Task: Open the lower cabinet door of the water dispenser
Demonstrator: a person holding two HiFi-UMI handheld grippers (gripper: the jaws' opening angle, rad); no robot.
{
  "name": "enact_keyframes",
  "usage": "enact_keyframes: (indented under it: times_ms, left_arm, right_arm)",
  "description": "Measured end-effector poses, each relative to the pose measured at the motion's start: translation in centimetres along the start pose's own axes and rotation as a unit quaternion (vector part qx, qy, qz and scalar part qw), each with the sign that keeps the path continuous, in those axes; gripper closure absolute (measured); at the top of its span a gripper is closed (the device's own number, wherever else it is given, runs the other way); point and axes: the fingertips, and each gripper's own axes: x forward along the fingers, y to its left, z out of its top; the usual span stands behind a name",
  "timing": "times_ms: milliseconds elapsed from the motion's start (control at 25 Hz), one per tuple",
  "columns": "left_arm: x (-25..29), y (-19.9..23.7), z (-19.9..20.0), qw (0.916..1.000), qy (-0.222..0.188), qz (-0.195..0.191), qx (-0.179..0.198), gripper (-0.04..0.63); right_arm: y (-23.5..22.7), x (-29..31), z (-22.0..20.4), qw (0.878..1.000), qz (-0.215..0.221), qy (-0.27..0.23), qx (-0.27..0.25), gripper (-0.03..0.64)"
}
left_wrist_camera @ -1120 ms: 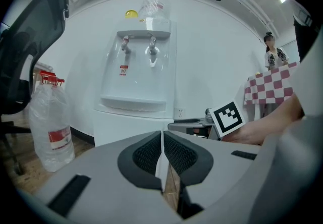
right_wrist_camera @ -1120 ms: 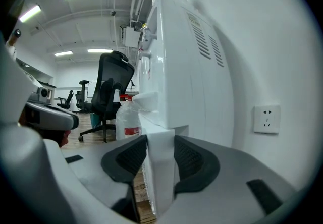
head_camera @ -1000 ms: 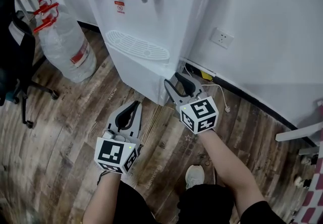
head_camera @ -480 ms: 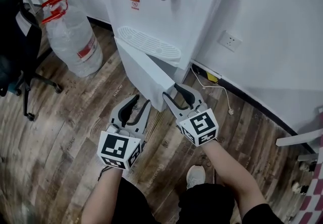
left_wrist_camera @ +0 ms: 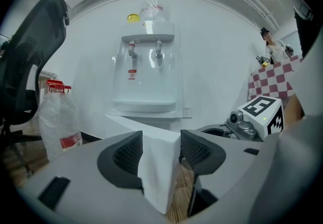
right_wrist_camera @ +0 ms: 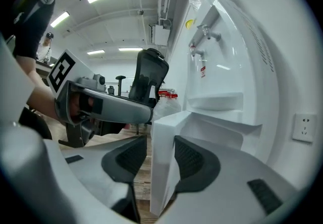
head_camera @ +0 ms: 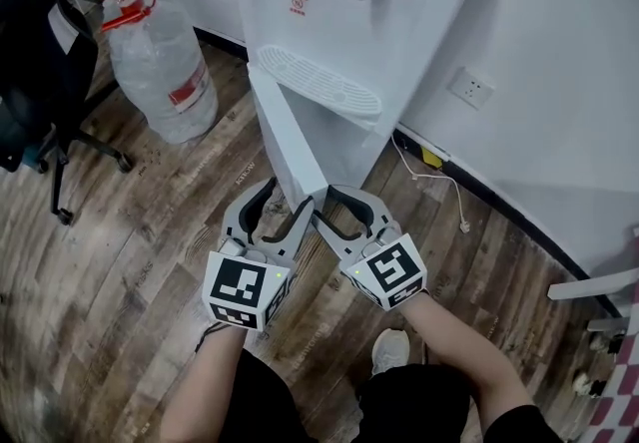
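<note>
The white water dispenser [head_camera: 329, 22] stands against the wall. Its lower cabinet door [head_camera: 285, 137] is swung out towards me. My right gripper [head_camera: 344, 204] is open, with the door's free edge [right_wrist_camera: 164, 157] between its jaws; the right pad lies against the door and the left pad stands off it. My left gripper [head_camera: 283, 204] has just been opening its jaws. It now stands open round the same edge [left_wrist_camera: 159, 167], with the door close to both pads. The two grippers' inner fingers cross in front of the door.
A large water bottle [head_camera: 160, 62] with red handles stands left of the dispenser. A black office chair [head_camera: 40, 82] is further left. A wall socket [head_camera: 469, 87] and a white cable [head_camera: 439, 182] are at the right, and my shoe [head_camera: 389, 351] is on the wooden floor.
The cabinet door went from shut to swung well open. The right gripper moved left with the door's edge between its jaws. The left gripper's jaws opened and now straddle that edge.
</note>
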Motion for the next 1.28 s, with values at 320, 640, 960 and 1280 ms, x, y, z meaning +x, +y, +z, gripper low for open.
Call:
enact_keyframes:
  times_ms: [320, 640, 960, 1280]
  left_arm:
    - [-1.0, 1.7, 0.0, 0.999, 0.005, 0.034, 0.029, 0.328]
    - [-2.2, 4.4, -0.6, 0.9957, 0.008, 0.084, 0.039, 0.321]
    - [-3.7, 6.6, -1.0, 0.9935, 0.017, 0.103, 0.045, 0.321]
    - [-6.0, 9.7, -1.3, 0.9898, 0.015, 0.133, 0.05, 0.322]
  right_arm:
    - [4.0, 1.8, 0.9, 0.998, 0.054, -0.008, -0.011, 0.439]
    - [7.5, 3.9, 1.7, 0.994, 0.102, -0.022, -0.015, 0.437]
    - [9.2, 5.4, 1.9, 0.991, 0.13, -0.019, -0.026, 0.437]
    - [9.6, 6.2, 2.6, 0.988, 0.149, -0.021, -0.023, 0.437]
